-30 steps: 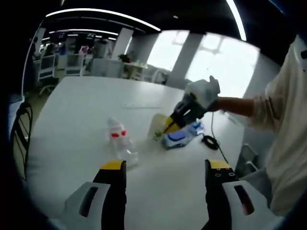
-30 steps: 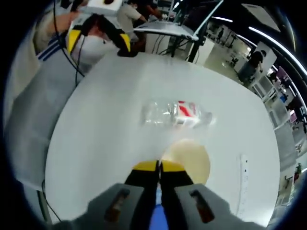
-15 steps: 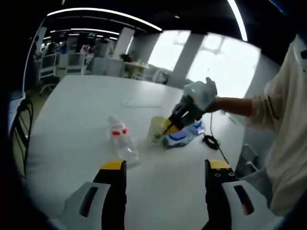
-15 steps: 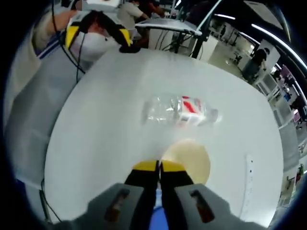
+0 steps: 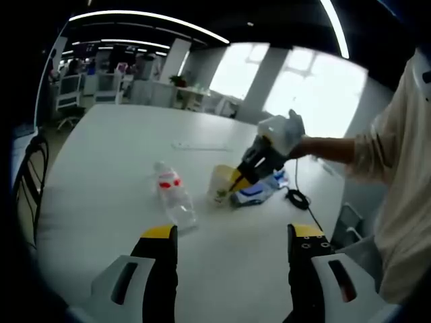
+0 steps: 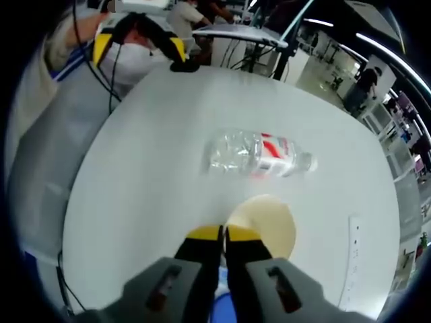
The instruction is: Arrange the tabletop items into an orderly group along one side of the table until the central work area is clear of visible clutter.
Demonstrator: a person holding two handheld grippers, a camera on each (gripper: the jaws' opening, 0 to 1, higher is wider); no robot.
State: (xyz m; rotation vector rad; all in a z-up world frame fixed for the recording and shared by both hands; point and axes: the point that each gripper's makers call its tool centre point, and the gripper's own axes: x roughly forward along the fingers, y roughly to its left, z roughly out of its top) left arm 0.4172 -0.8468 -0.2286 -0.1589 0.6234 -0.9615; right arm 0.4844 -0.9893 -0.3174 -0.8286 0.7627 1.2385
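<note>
Your right hand-held gripper (image 6: 224, 235) has its jaws pressed together at the rim of a pale cup (image 6: 264, 225); your left hand-held gripper (image 5: 232, 232) stands apart over the tabletop (image 5: 101, 168), where a clear bottle (image 5: 173, 197) lies on its side just beside the cup; what the cup holds cannot be told

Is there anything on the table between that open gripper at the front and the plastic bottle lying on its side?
Nothing visible does. In the left gripper view, only bare white table lies between the left gripper and the bottle. The cream cup and the right gripper sit off to the bottle's right.
</note>
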